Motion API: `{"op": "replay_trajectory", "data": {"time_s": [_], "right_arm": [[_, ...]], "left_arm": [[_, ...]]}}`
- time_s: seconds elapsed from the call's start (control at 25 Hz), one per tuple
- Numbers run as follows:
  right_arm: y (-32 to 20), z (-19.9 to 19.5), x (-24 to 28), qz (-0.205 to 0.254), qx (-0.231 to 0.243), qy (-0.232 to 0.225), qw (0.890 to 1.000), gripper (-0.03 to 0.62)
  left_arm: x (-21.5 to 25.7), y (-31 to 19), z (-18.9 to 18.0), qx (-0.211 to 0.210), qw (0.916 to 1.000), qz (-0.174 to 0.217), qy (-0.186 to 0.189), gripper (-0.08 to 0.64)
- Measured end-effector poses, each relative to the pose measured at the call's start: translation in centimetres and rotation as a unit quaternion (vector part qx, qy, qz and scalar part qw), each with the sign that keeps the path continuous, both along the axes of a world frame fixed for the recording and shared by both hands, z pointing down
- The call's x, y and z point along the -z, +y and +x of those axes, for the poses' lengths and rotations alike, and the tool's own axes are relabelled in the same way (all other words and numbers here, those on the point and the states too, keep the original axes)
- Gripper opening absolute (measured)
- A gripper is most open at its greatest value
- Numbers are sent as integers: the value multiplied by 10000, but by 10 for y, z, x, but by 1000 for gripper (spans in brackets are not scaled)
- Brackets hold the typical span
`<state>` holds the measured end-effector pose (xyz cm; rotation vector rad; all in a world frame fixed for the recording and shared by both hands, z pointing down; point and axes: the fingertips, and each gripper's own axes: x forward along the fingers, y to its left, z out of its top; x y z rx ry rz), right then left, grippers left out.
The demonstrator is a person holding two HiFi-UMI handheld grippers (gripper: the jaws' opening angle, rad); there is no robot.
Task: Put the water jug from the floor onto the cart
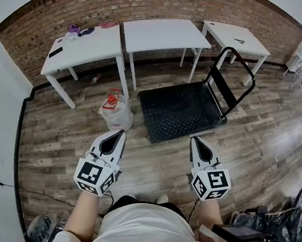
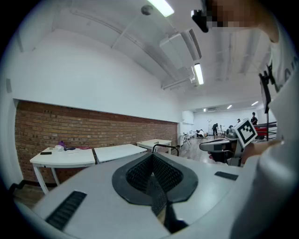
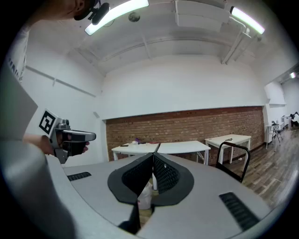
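The water jug (image 1: pixel 115 111), clear plastic with a red cap, stands on the wooden floor beside the leg of a white table. To its right lies the black platform cart (image 1: pixel 182 109), its handle (image 1: pixel 237 73) upright at the far side. My left gripper (image 1: pixel 121 134) is held level just short of the jug, apart from it, jaws shut on nothing. My right gripper (image 1: pixel 194 140) is shut and empty in front of the cart's near edge. In the right gripper view the jug (image 3: pixel 145 196) shows low behind the right gripper (image 3: pixel 153 156). The left gripper (image 2: pixel 153 156) is shut in its own view.
Three white tables (image 1: pixel 163 35) line the brick wall behind the jug and cart; the left one holds small items (image 1: pixel 80 30). A small bottle (image 1: pixel 95 79) lies under it. Bags and gear (image 1: pixel 269 229) sit at the lower right, and a cable (image 1: pixel 34 192) runs along the floor at left.
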<state>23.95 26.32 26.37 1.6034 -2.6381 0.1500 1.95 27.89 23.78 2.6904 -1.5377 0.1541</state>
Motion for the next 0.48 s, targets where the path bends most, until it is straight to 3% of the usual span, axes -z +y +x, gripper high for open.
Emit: {"op": "replay_trajectory", "data": {"time_s": [0.48], "right_arm": [[-3,55,-13,-76,358,-99,9993,5]], "left_arm": [[-12,16,61,272,9994,-67,-187,2]]}}
